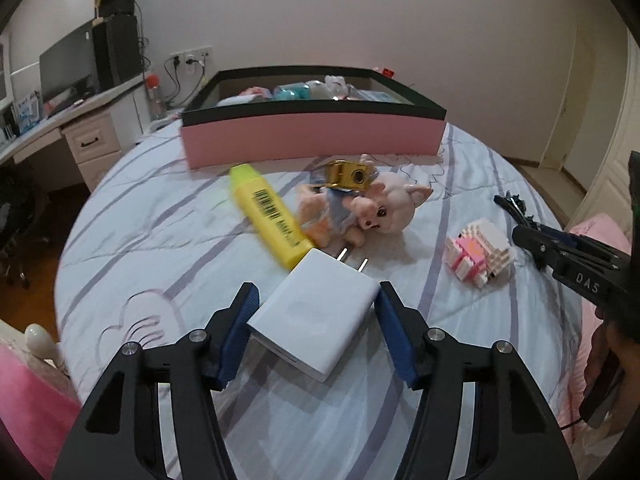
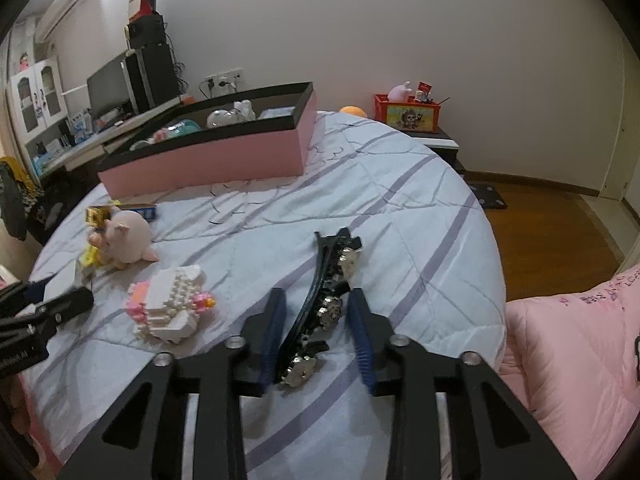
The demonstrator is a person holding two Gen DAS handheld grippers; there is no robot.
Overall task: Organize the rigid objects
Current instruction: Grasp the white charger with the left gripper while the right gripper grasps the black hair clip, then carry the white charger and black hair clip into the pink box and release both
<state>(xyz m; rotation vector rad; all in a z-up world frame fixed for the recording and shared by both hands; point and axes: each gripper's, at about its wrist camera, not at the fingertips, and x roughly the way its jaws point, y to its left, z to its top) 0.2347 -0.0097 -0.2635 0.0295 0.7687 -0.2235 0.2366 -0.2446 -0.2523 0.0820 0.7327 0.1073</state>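
A white plug charger (image 1: 316,320) lies on the striped bedspread, and my left gripper (image 1: 318,288) is shut on it, a blue pad against each side. A black hair clip (image 2: 320,300) with silver jewels lies between the jaws of my right gripper (image 2: 317,293), which stands open with a narrow gap on either side. A pink-and-white block figure (image 2: 172,304) sits left of the clip. A yellow highlighter (image 1: 268,212), a pink plush toy (image 1: 384,204) and a gold lock (image 1: 350,176) lie beyond the charger.
A long pink box (image 1: 312,138) with a black rim stands at the far side of the bed and holds several toys. A desk with a monitor (image 1: 68,68) is at the left. A pink quilt (image 2: 572,360) lies to the right, wood floor beyond.
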